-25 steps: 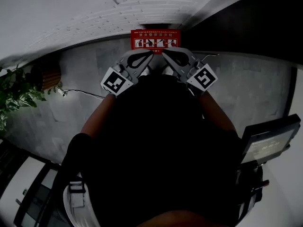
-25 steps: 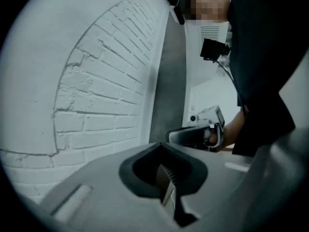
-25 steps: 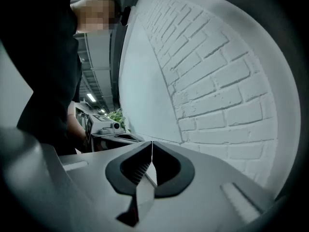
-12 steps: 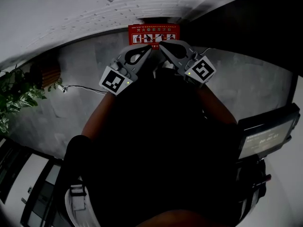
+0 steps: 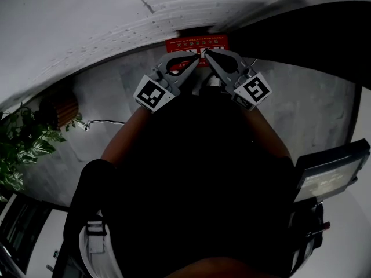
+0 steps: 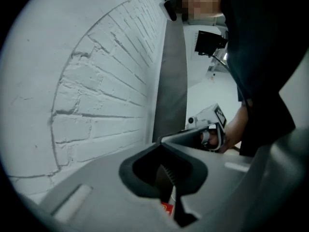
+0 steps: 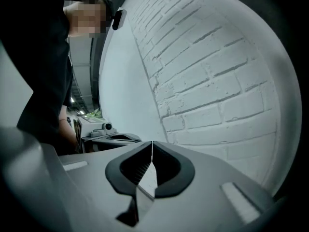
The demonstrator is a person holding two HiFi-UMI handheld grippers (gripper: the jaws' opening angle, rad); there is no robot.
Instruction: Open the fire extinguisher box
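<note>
Head view. We find one printed sign: the red face of the fire extinguisher box (image 5: 196,43) carries a row of white pictogram panels with a line of white characters above them. Both are too small and dim for us to read.

We also note a black-and-white square marker on the cube (image 5: 155,94) of the left gripper (image 5: 197,57), and another on the cube (image 5: 253,90) of the right gripper (image 5: 208,53). These are coded patterns, not letters or numbers.

At the right edge, a tilted screen (image 5: 328,178) shows faint pale lines that may be text, but we cannot make them out.

Gripper views. We see no legible writing.
</note>
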